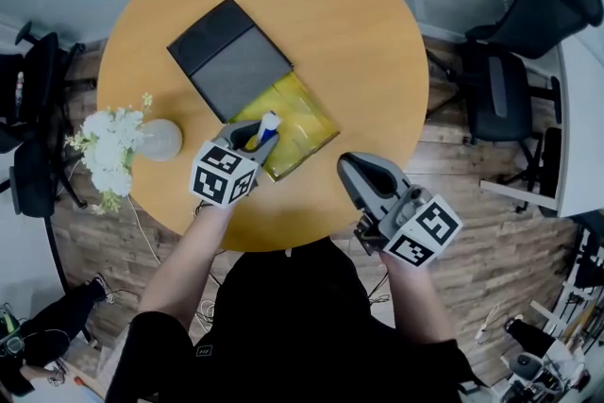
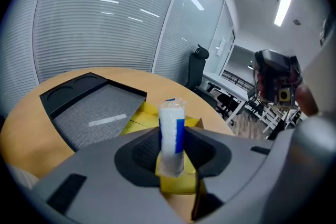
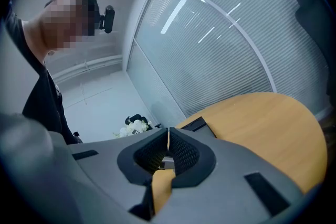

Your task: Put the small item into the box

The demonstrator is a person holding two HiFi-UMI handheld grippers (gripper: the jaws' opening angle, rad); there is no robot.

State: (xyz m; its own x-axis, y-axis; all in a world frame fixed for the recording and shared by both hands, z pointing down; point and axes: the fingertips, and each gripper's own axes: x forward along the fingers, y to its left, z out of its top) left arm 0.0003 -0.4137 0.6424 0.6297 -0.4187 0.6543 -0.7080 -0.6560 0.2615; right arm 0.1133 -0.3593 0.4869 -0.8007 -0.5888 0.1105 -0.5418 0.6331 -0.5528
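A small white and blue wrapped packet point(image 2: 171, 136) stands upright between the jaws of my left gripper point(image 1: 257, 136), which is shut on it; the packet point(image 1: 267, 125) pokes out over the near end of the yellow box point(image 1: 300, 127). The black box lid point(image 1: 229, 58) lies grey side up just beyond the yellow box point(image 2: 140, 115), and the lid point(image 2: 89, 105) fills the left of the left gripper view. My right gripper point(image 1: 363, 173) hovers near the table's front right edge, shut with nothing between its jaws point(image 3: 168, 145).
The round wooden table point(image 1: 349, 33) carries a white vase of flowers point(image 1: 118, 144) at its left edge. Black office chairs point(image 1: 514, 61) stand on the right, another chair point(image 1: 28, 99) on the left. A person's arms and dark top fill the bottom.
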